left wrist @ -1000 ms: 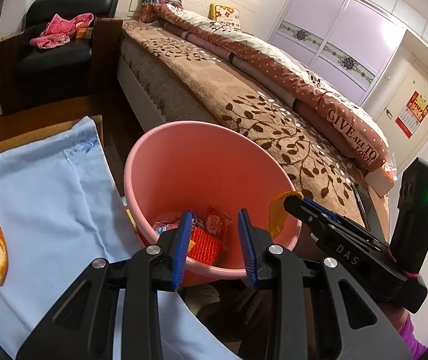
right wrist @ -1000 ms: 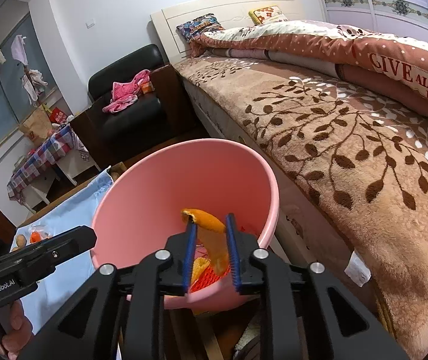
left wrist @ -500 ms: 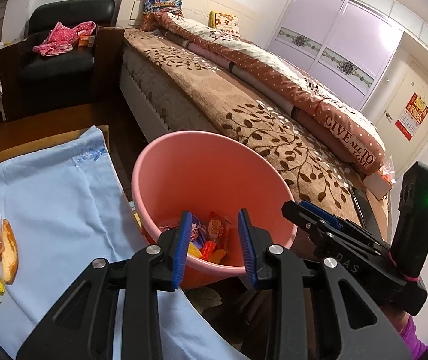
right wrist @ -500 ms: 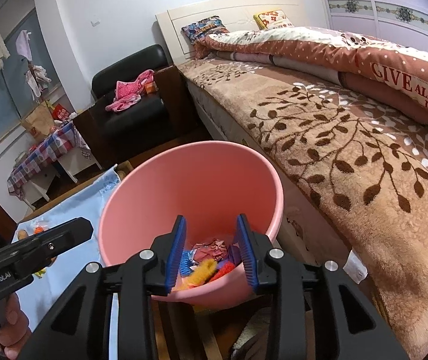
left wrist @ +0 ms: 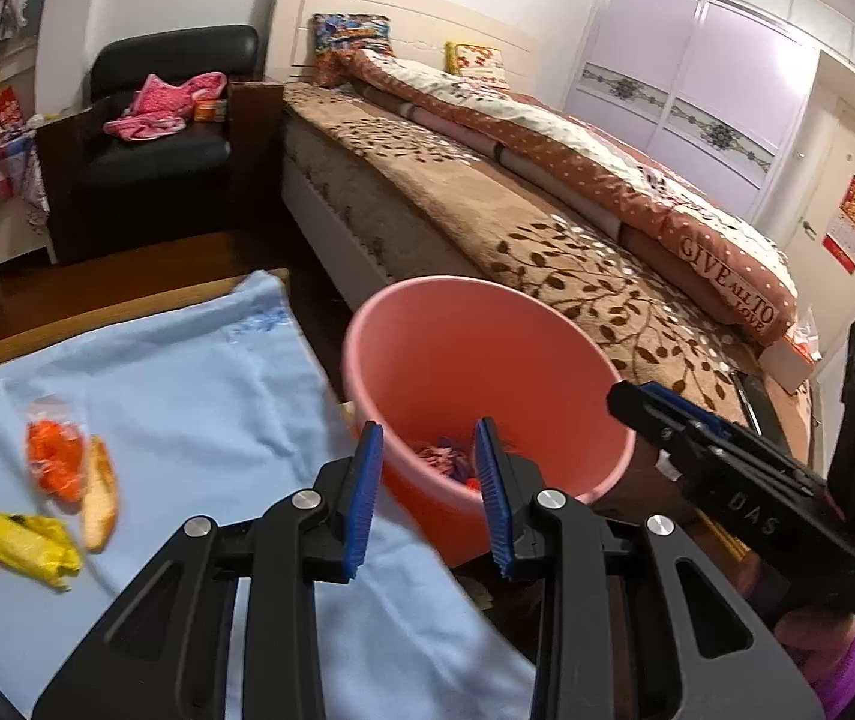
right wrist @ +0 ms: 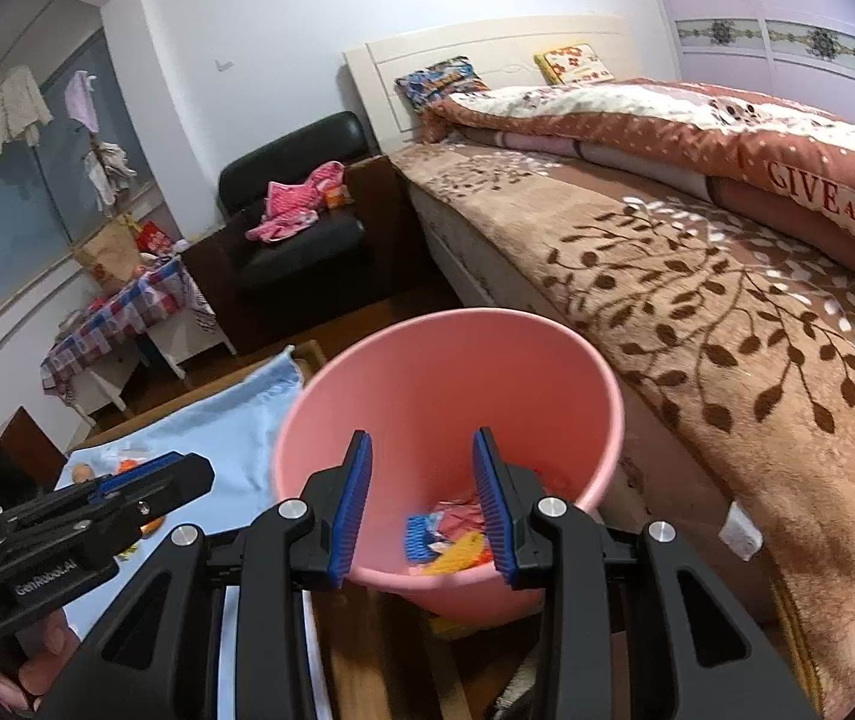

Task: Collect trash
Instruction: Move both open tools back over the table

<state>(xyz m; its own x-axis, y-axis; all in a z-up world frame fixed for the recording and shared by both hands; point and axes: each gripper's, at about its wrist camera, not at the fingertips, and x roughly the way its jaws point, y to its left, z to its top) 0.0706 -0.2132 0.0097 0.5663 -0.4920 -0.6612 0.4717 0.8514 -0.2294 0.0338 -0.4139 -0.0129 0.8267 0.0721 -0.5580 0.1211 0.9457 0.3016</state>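
A: What are the two claws doing?

B: The left gripper point(left wrist: 427, 498), black with ribbed blue pads, has its jaws apart with nothing between them. The right gripper point(right wrist: 421, 504), the same make, is also parted and empty; it hangs over the near rim of the round pink plastic bucket point(right wrist: 457, 372).

A: And the trash?

B: Some lies at the bottom of that bucket: crumpled wrappers in blue, pink and yellow point(right wrist: 451, 540). More sits on the pale blue cloth point(left wrist: 187, 396) spread over the wooden table, left of the bucket: an orange crinkled wrapper point(left wrist: 55, 459), a tan bread-like piece point(left wrist: 98, 501) touching it, and a yellow wrapper point(left wrist: 25, 546) just beside them.

A: Where is the bucket in relation to the table?

B: Just off the cloth's right edge, between the table and the bed with the brown leaf-patterned blanket point(right wrist: 727, 324).

A: Anything further out?

B: A black leather armchair point(left wrist: 157, 138) holding pink clothes stands beyond the table, beside the bed's cream headboard point(left wrist: 409, 48). A hand point(right wrist: 13, 672) grips the left tool's handle.
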